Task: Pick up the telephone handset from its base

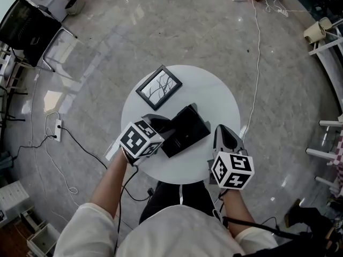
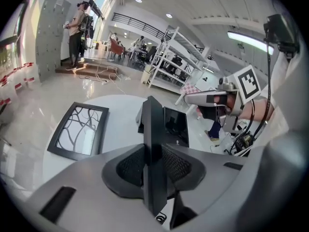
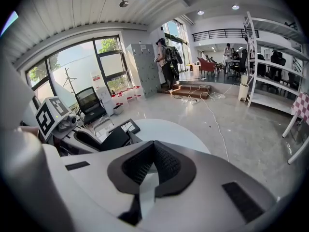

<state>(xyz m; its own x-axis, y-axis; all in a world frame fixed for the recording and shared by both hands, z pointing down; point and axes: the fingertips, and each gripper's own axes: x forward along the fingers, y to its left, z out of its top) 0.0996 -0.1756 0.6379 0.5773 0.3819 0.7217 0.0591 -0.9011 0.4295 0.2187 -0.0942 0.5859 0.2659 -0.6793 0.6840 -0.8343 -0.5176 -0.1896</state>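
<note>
Left claw is being clamped on the black handset, pads on both flanks | right claw tips together, empty, being held apart from it | handset lying at its base on the counter | grasp judged made; lift outstanding.

Round white table, picture frame, left gripper at black telephone

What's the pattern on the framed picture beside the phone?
The picture shows dark branching lines on white, in a black frame; clearest in the left gripper view.
</note>
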